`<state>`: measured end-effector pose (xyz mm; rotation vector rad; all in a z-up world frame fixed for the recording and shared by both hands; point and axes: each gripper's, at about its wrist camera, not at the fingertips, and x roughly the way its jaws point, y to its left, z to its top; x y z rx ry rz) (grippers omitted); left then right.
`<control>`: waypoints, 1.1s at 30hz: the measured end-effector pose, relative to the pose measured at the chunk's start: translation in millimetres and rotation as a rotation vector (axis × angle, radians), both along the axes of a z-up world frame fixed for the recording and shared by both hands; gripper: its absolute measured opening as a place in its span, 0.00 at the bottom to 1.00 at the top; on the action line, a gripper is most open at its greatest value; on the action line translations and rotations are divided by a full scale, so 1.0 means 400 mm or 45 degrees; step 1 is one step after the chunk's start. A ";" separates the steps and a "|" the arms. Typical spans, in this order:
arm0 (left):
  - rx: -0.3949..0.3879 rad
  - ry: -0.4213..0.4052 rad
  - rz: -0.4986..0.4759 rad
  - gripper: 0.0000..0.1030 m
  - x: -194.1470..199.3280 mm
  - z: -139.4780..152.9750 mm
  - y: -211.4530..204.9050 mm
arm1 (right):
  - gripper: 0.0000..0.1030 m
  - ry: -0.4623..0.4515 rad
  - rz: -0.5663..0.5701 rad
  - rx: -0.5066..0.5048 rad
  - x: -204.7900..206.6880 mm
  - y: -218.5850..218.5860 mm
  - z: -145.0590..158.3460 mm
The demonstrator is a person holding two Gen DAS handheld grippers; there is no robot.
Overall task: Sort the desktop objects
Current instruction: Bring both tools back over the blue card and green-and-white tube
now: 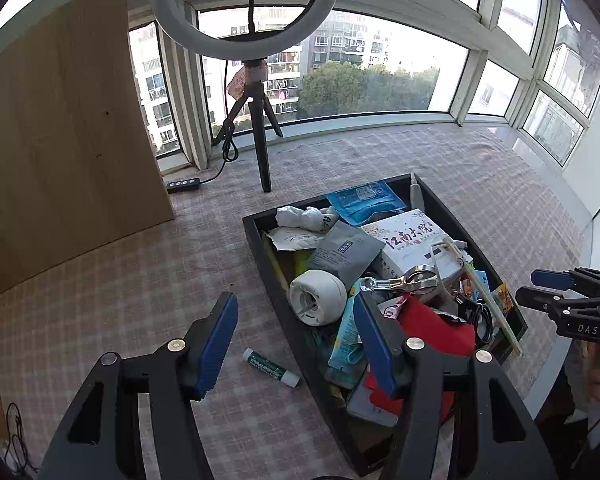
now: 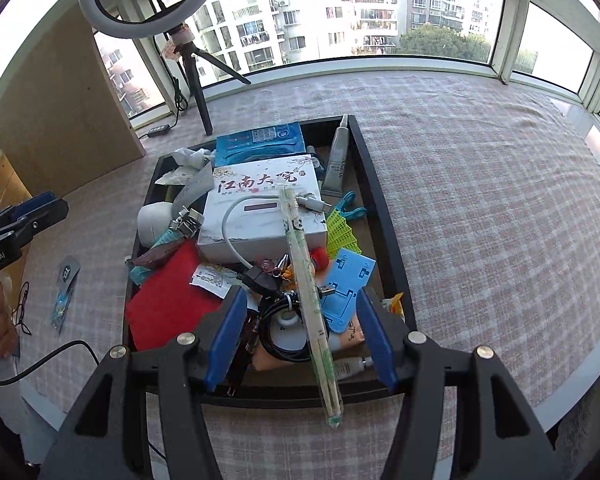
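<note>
A black tray [image 1: 260, 240] [image 2: 384, 216] full of clutter sits on the checked cloth: a white printed box [image 2: 260, 200], wrapped chopsticks [image 2: 308, 296], a red pouch [image 2: 168, 304], a blue card [image 2: 348, 284], a white round device [image 1: 318, 296], a metal clip [image 1: 404, 280]. My left gripper [image 1: 296, 340] is open and empty over the tray's left edge. A green-labelled glue stick [image 1: 270, 367] lies on the cloth below it. My right gripper [image 2: 302, 336] is open and empty over the tray's near end; it also shows in the left wrist view [image 1: 540, 292].
A ring light on a tripod [image 1: 260, 120] [image 2: 188, 52] stands behind the tray, with a power strip [image 1: 183, 185] and a wooden panel [image 1: 60, 132] to the left. A small packet [image 2: 65, 292] and cables [image 2: 24, 312] lie on the cloth at left. Windows ring the table.
</note>
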<state>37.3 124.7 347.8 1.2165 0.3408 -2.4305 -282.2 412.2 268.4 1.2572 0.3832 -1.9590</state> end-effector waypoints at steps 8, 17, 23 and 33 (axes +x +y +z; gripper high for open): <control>-0.004 -0.033 0.183 0.56 0.194 -0.013 -0.130 | 0.54 0.024 0.181 -0.003 0.133 -0.145 0.009; 0.021 -0.120 0.442 0.57 0.428 -0.085 -0.260 | 0.54 0.040 0.439 0.033 0.310 -0.348 -0.014; 0.043 -0.188 0.512 0.72 0.543 -0.145 -0.304 | 0.54 0.050 0.585 0.118 0.390 -0.473 -0.066; 0.050 -0.457 0.318 0.73 0.534 -0.305 -0.289 | 0.54 0.028 0.733 0.313 0.427 -0.607 -0.179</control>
